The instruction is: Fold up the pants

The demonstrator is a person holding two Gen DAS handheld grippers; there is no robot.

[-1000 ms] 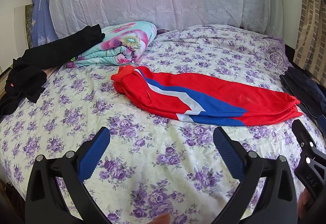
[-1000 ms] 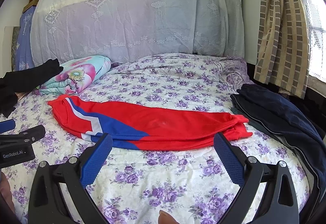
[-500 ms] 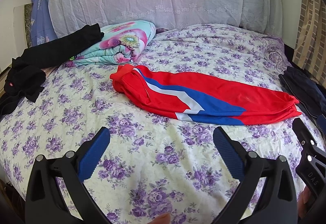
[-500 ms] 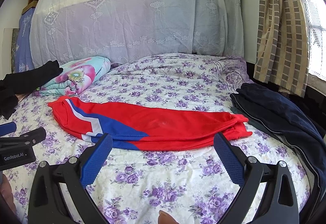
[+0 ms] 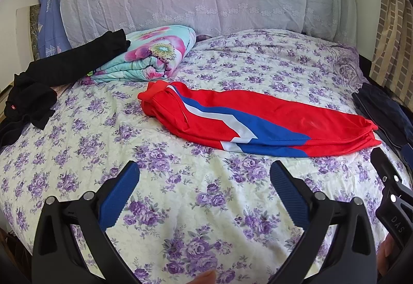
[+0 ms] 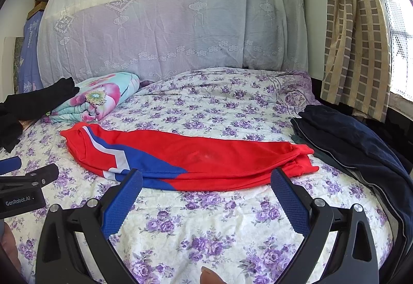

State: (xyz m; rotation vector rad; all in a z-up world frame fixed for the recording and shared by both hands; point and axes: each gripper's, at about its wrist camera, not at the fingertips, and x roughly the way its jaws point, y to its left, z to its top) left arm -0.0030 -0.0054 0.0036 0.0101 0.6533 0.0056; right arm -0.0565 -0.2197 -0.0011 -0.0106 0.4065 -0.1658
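Observation:
Red pants [image 5: 258,124] with a blue and white stripe lie lengthwise on the flowered bed, legs laid one on the other, waistband at the left. They also show in the right wrist view [image 6: 191,157]. My left gripper [image 5: 205,175] is open and empty, above the bedspread in front of the pants. My right gripper [image 6: 206,183] is open and empty, its tips near the pants' front edge. Each gripper shows at the edge of the other's view.
The flowered bedspread [image 5: 180,219] covers the bed. A folded floral blanket [image 5: 152,56] and black clothes [image 5: 51,75] lie at the back left. Dark navy clothes [image 6: 361,149] lie at the right edge. A lace-covered headboard [image 6: 167,20] and a curtain [image 6: 358,33] stand behind.
Both grippers have shifted only slightly; the view drifts a little. The pants lie unmoved and both grippers stay open.

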